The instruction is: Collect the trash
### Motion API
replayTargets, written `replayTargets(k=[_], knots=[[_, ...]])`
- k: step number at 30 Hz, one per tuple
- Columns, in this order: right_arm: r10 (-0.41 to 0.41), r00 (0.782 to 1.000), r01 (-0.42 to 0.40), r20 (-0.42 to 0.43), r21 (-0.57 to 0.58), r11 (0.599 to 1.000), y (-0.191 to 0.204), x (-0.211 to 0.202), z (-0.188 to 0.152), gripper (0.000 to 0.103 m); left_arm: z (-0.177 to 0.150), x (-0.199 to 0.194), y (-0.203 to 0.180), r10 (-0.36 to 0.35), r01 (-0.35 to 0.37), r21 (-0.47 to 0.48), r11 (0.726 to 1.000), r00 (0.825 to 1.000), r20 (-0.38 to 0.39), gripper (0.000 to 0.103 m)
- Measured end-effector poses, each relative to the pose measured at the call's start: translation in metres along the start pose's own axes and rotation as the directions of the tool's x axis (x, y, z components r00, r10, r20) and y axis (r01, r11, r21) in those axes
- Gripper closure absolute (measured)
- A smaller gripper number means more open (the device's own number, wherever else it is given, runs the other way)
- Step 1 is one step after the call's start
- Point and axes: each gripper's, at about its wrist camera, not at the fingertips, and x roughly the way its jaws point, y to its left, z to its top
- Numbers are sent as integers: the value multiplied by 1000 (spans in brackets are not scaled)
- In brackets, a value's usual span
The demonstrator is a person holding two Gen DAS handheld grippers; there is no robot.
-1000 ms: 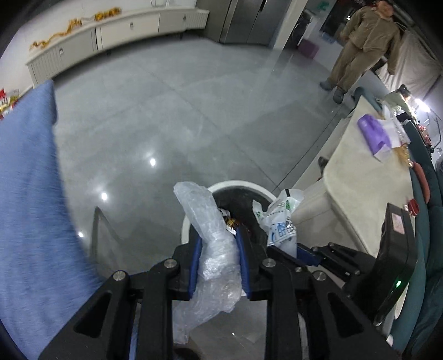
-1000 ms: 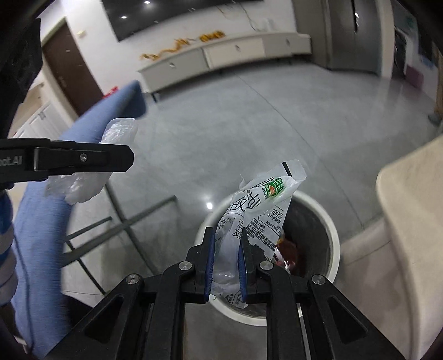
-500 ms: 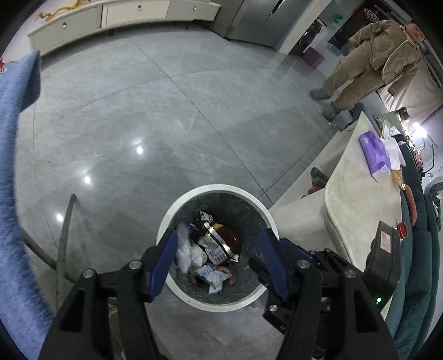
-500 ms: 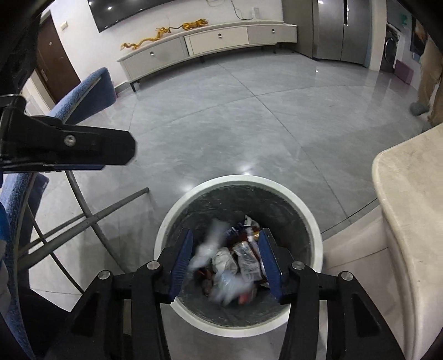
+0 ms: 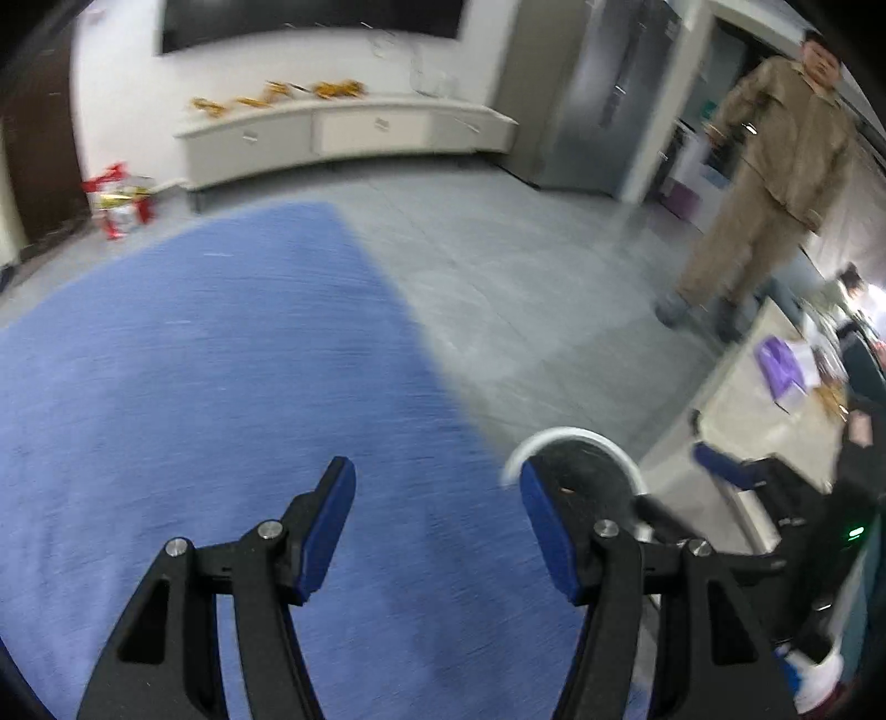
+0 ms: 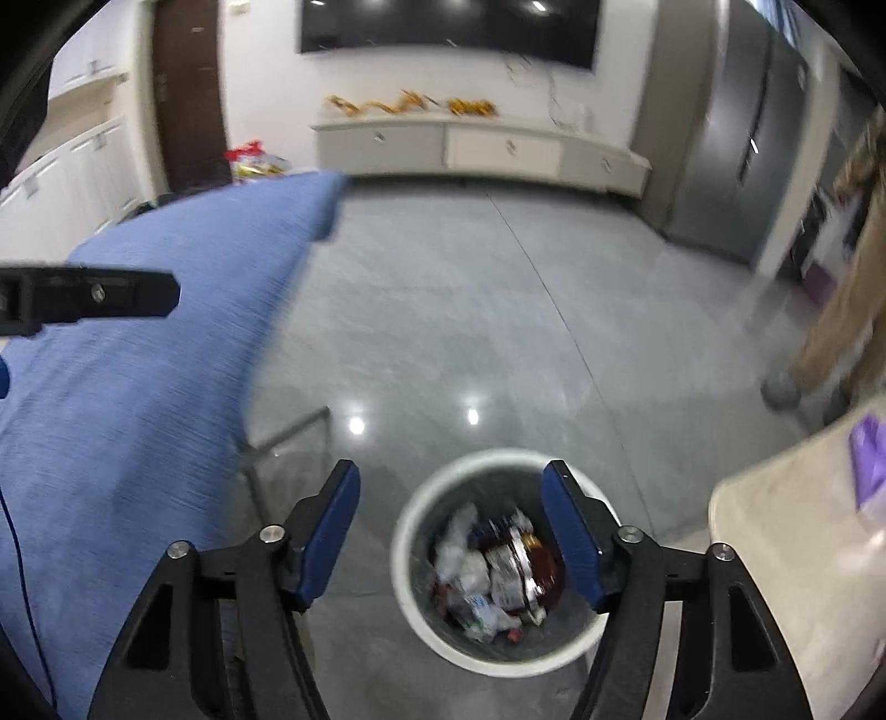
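Below, glossy grey floor (image 6: 470,310) surrounds the white bin (image 6: 410,559).

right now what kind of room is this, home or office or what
Most likely a home living and dining area: a big dark screen on the wall above a long low cabinet, a glossy grey tiled floor, and a pale table beside a trash bin.

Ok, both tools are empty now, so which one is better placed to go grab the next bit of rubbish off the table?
Probably the right tool. Its jaws are open and empty, and the beige table sits just to its right beside the trash bin. The left tool, also open and empty, faces the blue chair, farther from the table.
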Motion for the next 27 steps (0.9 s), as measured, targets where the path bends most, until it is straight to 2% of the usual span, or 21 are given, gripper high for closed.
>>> replayTargets(k=[4, 7, 10, 12, 15, 19, 23, 25, 27], knots=[[20, 996, -14, 87, -72, 997, 48, -33, 23, 22, -11, -58, 61, 112, -109, -34, 993, 989, 95, 43], [47, 987, -29, 155, -118, 993, 87, -60, 37, 17, -21, -102, 102, 212, -205, -57, 977, 962, 174, 43], [74, 976, -44, 207, -143, 989, 121, -81, 47, 15, -36, -142, 132, 303, -290, -86, 953, 920, 250, 37], [85, 969, -50, 232, -155, 987, 139, -92, 51, 14, -48, -167, 148, 357, -340, -110, 934, 885, 299, 26], [107, 954, -62, 279, -166, 984, 167, -110, 57, 7, -68, -199, 166, 429, -403, -150, 903, 827, 363, 13], [146, 935, -96, 322, -166, 981, 192, -128, 61, 5, -85, -229, 172, 468, -423, -200, 884, 778, 420, 7], [163, 922, -111, 352, -163, 980, 207, -141, 66, 5, -99, -253, 174, 516, -456, -245, 856, 716, 470, 1], [162, 916, -110, 367, -159, 981, 211, -146, 67, 3, -104, -260, 172, 531, -467, -256, 846, 698, 482, 1], [168, 910, -119, 380, -149, 982, 215, -152, 67, 2, -108, -263, 170, 534, -465, -265, 845, 698, 477, 1]])
